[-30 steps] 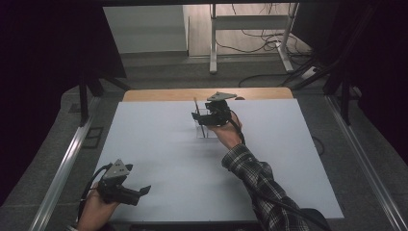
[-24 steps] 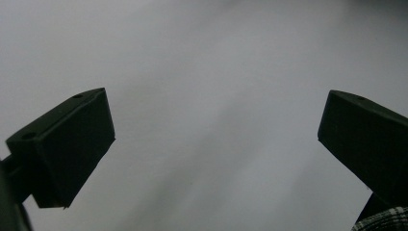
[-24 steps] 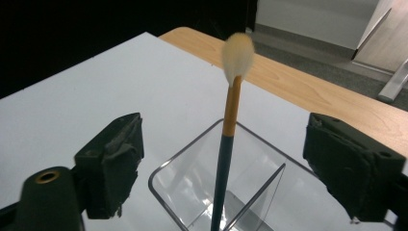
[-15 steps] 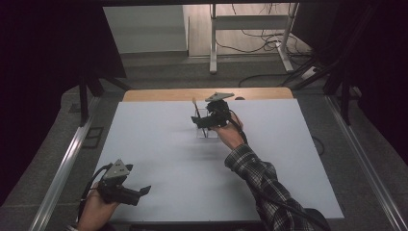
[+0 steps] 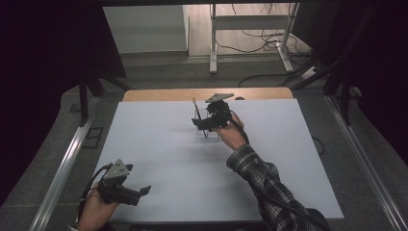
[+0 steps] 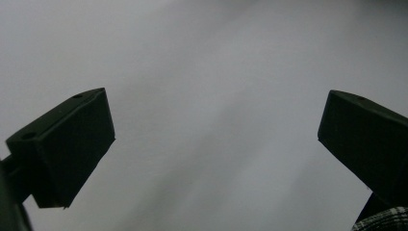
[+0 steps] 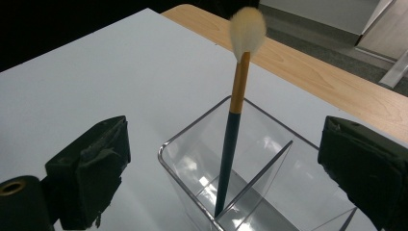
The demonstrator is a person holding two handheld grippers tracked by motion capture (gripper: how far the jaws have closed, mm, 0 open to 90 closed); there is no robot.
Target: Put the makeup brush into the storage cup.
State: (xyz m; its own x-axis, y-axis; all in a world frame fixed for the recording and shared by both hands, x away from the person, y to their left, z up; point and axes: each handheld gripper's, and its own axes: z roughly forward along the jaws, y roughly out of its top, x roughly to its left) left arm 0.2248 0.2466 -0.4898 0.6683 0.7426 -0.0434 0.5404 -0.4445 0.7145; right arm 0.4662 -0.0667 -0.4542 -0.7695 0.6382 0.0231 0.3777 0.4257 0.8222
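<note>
A slim makeup brush with a dark teal handle, a golden ferrule and a pale fluffy tip (image 7: 234, 120) stands in a clear, square plastic organiser divided into compartments (image 7: 192, 144), which sits near the far edge of the white tabletop (image 5: 159, 159), about midway along it. The brush leans, foot down in the near corner of one compartment against the divider, tip well above the rim. The right gripper (image 7: 226, 178) has just been opening: its black jaws now stand wide on either side of the organiser with the brush free between them, released. The left gripper (image 5: 126, 190) rests at the near left corner of the tabletop, jaws spread over bare white surface, gripping nothing.

The main risk is on the way out. The right jaws flank the organiser closely, and the handle rises between them; a sideways pull could catch the handle and tip the brush out, or nudge the light organiser and slide or topple it. The brush also only leans, so a knock on the wall might shift it. Lifting straight back and up looks safest
</note>
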